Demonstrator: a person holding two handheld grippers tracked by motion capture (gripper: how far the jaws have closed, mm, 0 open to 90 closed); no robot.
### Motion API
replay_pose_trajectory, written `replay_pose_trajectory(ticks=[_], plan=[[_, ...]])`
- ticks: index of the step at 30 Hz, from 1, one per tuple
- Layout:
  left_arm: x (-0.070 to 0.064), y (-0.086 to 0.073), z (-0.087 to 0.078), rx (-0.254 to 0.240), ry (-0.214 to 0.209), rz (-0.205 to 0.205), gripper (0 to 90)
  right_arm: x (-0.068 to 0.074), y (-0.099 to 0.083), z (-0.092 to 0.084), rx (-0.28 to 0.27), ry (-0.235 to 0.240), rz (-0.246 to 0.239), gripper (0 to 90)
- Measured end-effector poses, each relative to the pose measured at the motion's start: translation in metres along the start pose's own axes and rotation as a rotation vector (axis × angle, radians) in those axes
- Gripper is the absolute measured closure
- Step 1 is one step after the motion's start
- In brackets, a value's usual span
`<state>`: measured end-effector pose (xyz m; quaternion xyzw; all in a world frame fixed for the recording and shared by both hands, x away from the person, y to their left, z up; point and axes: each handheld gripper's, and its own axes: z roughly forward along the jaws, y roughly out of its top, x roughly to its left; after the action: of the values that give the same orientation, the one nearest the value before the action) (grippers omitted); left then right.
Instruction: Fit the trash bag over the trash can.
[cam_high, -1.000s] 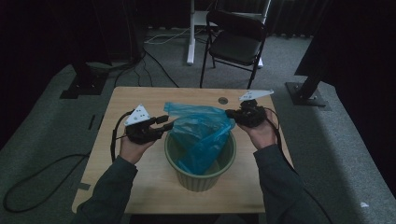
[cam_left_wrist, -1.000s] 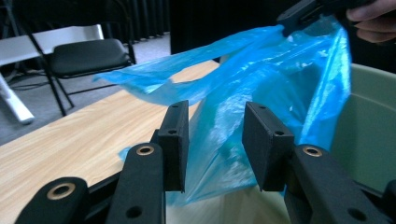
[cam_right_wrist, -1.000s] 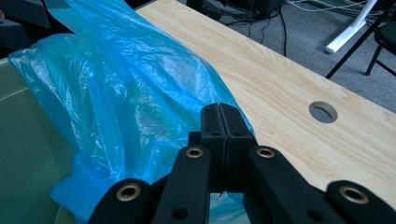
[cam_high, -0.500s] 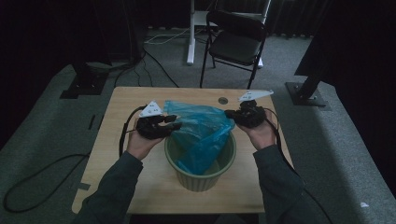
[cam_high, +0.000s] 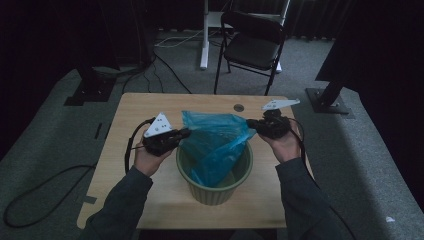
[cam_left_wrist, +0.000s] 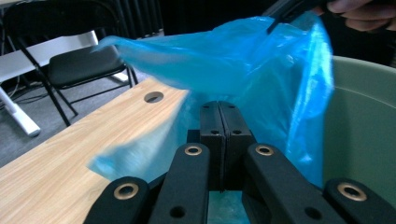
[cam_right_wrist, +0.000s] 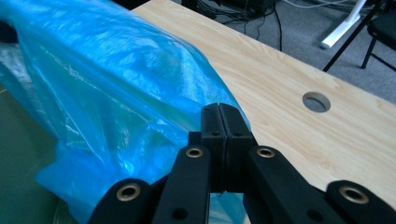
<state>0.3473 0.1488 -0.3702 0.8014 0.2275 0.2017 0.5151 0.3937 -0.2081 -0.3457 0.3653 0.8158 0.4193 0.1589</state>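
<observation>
Bin (cam_high: 215, 187): a green bin is seen near the front middle of the table (cam_high: 125, 150), with a blue bag (cam_high: 217, 145) hanging down into it and rising above its rim.
Left gripper (cam_high: 183, 133): it was set apart from the bag's left edge a second ago; it has since been brought in against that edge and its jaws have just been closing. In the left gripper view they are seen pressed together (cam_left_wrist: 219, 112) with blue film bunched round them, so the left edge is judged pinched.
Right gripper (cam_high: 251, 123): it is clamped shut on the bag's right edge, unchanged, with the film held at its tips (cam_right_wrist: 219, 114).
Meaning: both edges are now held, so the bag's mouth can be spread over the rim.
Far: a black chair (cam_high: 252, 45) stands beyond the table.
</observation>
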Motion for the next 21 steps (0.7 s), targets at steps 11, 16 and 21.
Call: replay_pose_trajectory(ticks=[11, 16, 21], plan=[[-0.018, -0.004, 0.002, 0.034, -0.022, 0.068, 89.2, -0.001, 0.000, -0.011, -0.059, 0.048, 0.004, 71.3], [-0.017, -0.004, 0.003, 0.032, -0.026, 0.065, 89.2, 0.008, 0.014, -0.014, -0.098, 0.083, -0.054, 60.5], [-0.017, -0.005, 0.003, 0.033, -0.029, 0.062, 89.2, 0.020, 0.023, -0.003, -0.068, 0.103, -0.102, 52.9]])
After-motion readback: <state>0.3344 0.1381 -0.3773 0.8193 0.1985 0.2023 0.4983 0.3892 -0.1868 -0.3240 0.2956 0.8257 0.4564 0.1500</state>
